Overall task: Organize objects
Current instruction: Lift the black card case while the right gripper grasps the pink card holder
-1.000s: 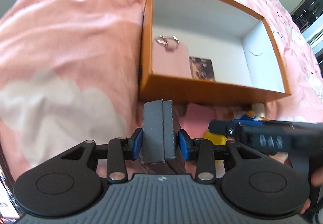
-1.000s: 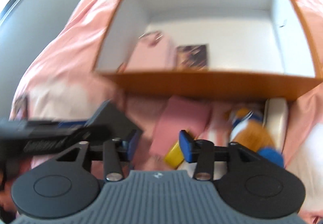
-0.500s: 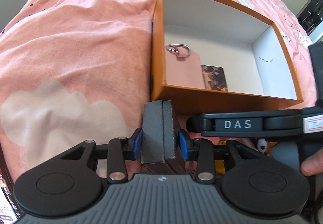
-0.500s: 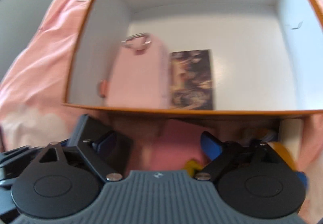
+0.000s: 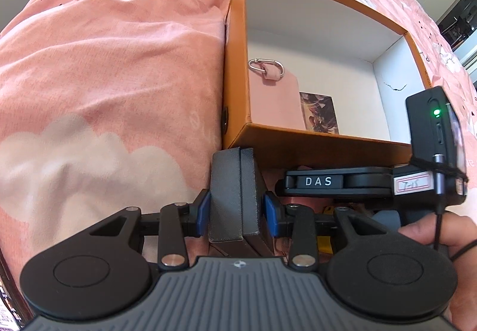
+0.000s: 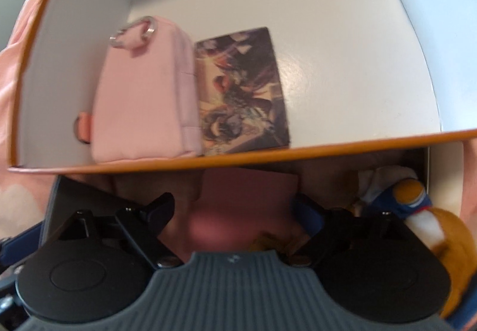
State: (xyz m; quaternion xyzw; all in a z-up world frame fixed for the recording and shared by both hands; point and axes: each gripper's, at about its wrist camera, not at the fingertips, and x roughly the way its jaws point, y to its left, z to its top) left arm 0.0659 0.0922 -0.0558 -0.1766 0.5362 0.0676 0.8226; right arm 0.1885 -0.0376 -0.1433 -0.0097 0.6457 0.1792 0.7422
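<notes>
An orange box with a white inside lies on the pink bedcover; it also shows in the right wrist view. In it lie a pink pouch with a metal ring and a dark picture card, also seen in the left wrist view as the pouch and the card. My left gripper is shut with nothing in it, just before the box's near left corner. My right gripper is open over a dark pink flat item in front of the box.
The pink bedcover with white cloud prints spreads to the left. A plush toy in orange, white and blue lies right of the right gripper. The right gripper's body crosses the left wrist view.
The right gripper has opened wide and moved forward and down toward the box front, over the dark pink item. The left gripper has stayed shut, with the box nearer in its view.
</notes>
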